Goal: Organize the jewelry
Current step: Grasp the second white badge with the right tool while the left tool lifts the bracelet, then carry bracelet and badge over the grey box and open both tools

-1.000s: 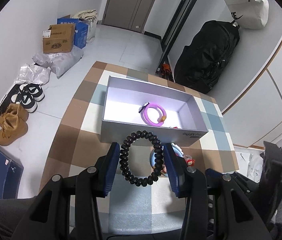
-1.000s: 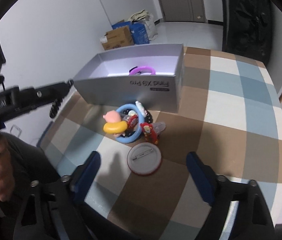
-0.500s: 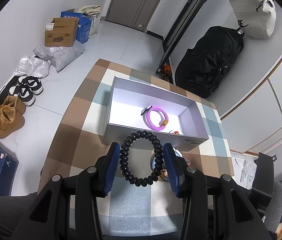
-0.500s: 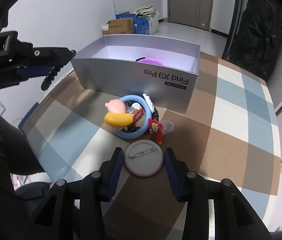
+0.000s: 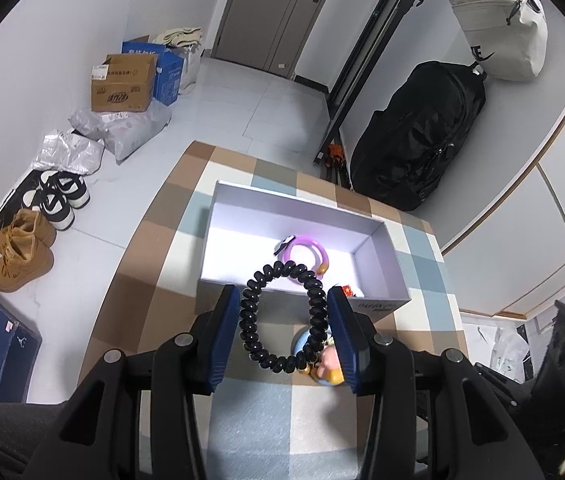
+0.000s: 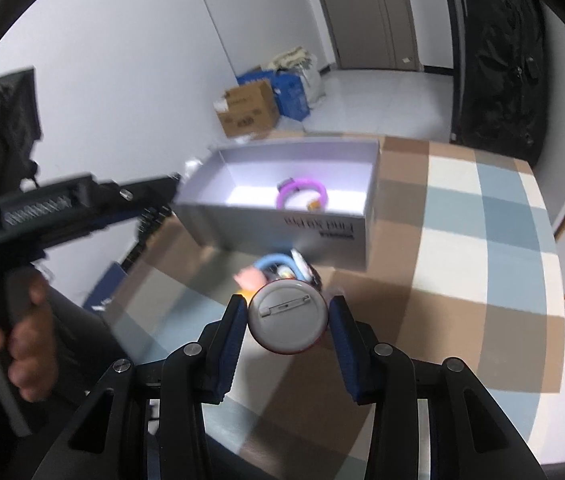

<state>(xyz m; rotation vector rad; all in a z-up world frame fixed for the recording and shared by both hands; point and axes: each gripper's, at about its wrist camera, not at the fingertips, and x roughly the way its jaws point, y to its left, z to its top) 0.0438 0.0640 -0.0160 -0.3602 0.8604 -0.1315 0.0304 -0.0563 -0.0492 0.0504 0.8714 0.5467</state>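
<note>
- We are holding a black bead bracelet (image 5: 282,316) in our left gripper (image 5: 284,330). The two blue pads are partly closed and are pressing on its two sides, in the lower middle of the left view.
- We are holding a round pin badge (image 6: 287,316) in our right gripper (image 6: 287,320). The pads are partly closed on its two edges, in the lower middle of the right view, and its back with the pin is facing us.
- We are thinking the bracelet is light and bendy. It is probably stretching and sagging, so holding two sides of the ring feels safest.
- We are thinking the badge is light, stiff and smooth. It could be slipping if we squeeze only the rim, so a flat, even hold on both edges is best.
- We are seeing the open grey box (image 5: 378,302) in the middle of both views, on the checked cloth (image 5: 142,280). A purple ring (image 5: 306,254) is lying inside it.
- We are seeing more small toys and a blue ring (image 6: 272,262) just in front of the box, blurry in the right view.
- We are tipping both grippers forward and down toward the box. A hand (image 6: 14,328) is gripping the left tool's handle at the left edge of the right view.
</note>
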